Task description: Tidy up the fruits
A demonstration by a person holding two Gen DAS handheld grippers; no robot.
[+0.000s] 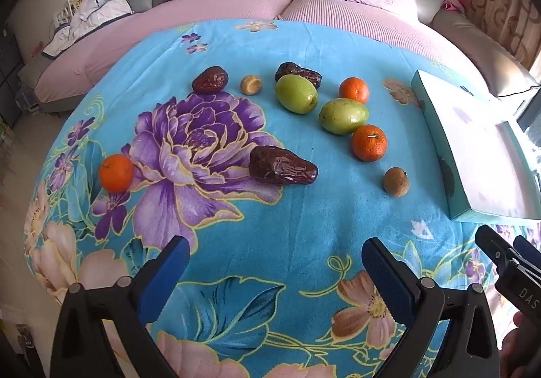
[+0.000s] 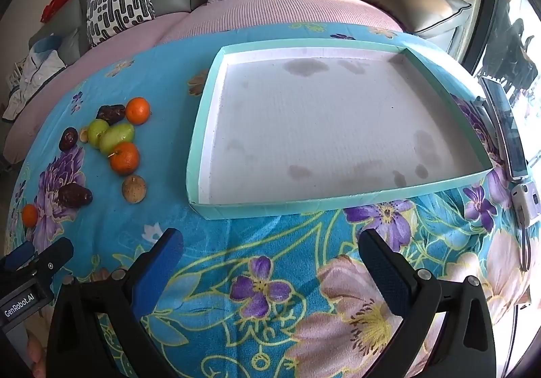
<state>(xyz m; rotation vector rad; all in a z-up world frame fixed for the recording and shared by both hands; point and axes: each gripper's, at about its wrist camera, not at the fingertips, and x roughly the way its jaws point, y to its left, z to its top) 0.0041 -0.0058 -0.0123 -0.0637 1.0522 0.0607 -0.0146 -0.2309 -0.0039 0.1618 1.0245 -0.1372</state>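
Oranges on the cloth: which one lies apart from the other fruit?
The orange at the far left, beside the big purple flower print. The other two oranges sit in the cluster with the green fruits, closer to the tray.

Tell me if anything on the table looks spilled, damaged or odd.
The tray floor has dark blotches, like old stains, near its far and near edges. No fruit is in it. Nothing looks spilled or broken; the fruit lies loose on the cloth.

Both wrist views look sofaward over the table, sharing fruits (image 1: 297,94) and tray (image 2: 199,155)
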